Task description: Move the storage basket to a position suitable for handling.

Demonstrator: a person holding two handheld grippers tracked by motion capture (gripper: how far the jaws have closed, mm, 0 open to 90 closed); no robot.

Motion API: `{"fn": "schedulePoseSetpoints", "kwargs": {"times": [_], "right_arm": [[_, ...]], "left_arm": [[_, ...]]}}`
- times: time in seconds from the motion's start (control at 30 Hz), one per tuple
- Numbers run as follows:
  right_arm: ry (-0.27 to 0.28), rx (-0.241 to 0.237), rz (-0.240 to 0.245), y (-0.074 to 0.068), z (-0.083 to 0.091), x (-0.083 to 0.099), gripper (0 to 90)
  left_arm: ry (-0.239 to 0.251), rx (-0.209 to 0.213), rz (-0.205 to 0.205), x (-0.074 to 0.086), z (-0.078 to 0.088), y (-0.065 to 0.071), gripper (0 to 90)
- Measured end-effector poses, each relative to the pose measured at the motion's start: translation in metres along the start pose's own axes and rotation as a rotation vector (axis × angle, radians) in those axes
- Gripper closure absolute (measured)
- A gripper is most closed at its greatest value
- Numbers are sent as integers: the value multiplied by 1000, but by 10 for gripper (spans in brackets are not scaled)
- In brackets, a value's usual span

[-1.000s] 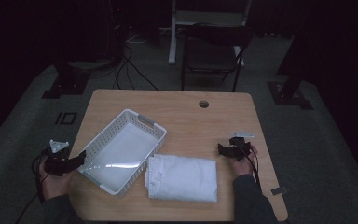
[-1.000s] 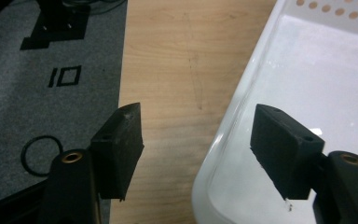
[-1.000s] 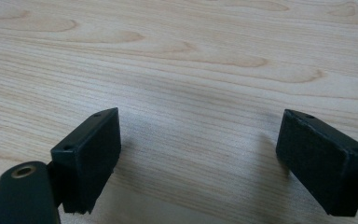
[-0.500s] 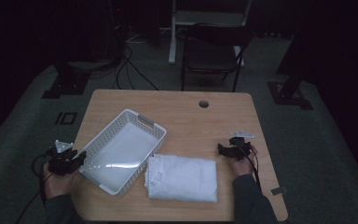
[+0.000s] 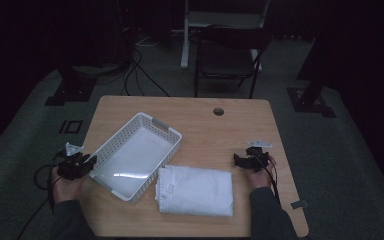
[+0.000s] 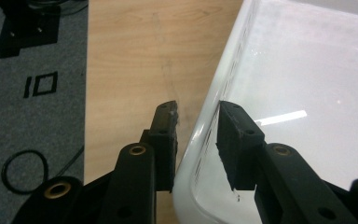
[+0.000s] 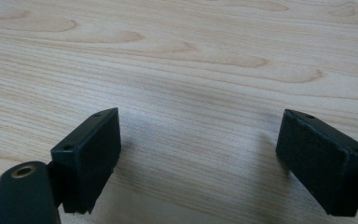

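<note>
Table (image 5: 205,135): white basket (image 5: 140,150) left-center, empty; folded white cloth (image 5: 196,190) just right of it, near edge. Left gripper (image 6: 196,126) fingers straddle basket rim, narrow gap, not clamped. Right gripper (image 7: 198,149) wide open, holds nothing. Judging: cloth not yet in basket.

A dim room: grey carpet (image 5: 25,150) lies left of the left gripper (image 5: 87,162); a dark chair (image 5: 227,55) stands well beyond.
</note>
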State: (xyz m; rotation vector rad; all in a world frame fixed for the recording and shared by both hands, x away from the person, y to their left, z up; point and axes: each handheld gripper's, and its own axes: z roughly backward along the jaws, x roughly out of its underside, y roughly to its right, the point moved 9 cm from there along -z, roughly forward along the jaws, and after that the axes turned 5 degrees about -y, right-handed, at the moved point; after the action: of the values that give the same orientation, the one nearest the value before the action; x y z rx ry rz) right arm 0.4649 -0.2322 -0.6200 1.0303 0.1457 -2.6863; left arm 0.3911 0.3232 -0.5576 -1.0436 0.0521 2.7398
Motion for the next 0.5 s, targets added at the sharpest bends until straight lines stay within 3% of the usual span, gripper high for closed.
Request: {"fn": "schedulePoseSetpoints", "kwargs": {"times": [0.27, 0.5], "right_arm": [[0, -1, 0, 0, 0, 0, 138], [-1, -2, 1, 0, 0, 0, 138]], "left_arm": [[-17, 1, -34, -22, -18, 7, 690], [44, 29, 35, -28, -8, 12, 536]]}}
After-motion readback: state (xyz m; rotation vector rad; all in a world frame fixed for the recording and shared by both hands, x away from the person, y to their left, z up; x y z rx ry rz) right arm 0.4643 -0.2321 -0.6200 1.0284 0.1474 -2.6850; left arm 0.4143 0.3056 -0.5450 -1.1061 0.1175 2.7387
